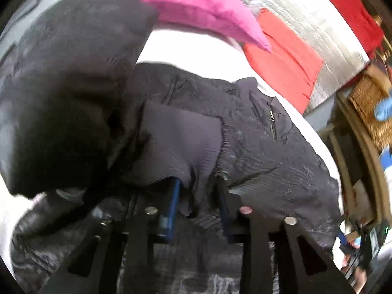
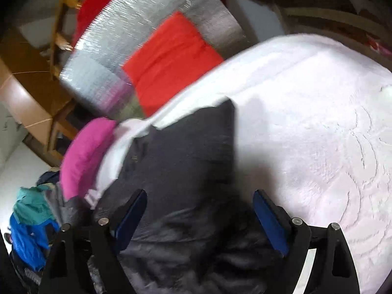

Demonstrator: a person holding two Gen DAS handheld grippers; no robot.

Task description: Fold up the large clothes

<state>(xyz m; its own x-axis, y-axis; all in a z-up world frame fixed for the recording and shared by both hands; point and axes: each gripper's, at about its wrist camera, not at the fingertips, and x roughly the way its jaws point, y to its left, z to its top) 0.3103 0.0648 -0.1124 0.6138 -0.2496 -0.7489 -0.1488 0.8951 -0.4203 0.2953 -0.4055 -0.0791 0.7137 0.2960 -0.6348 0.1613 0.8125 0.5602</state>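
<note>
A large dark navy jacket [image 1: 245, 132] lies on a white bedspread [image 1: 191, 46], its zipper pocket showing. My left gripper [image 1: 198, 196] is shut on the jacket's ribbed cuff or hem [image 1: 181, 137], with the cloth bunched between the blue pads. A dark fold of the jacket hangs close to the camera at the left. In the right wrist view the jacket [image 2: 181, 161] lies on the white bedspread [image 2: 318, 122]. My right gripper [image 2: 199, 210] is open, its blue pads wide apart just above the jacket, holding nothing.
A pink garment [image 1: 196, 7] [image 2: 83, 156] lies at the bed's edge. A folded red cloth [image 1: 286, 61] [image 2: 169, 58] rests on a silver mat [image 2: 147, 12]. A pile of blue and teal clothes [image 2: 31, 225] lies on the floor. A woven basket [image 1: 367, 103] stands at the right.
</note>
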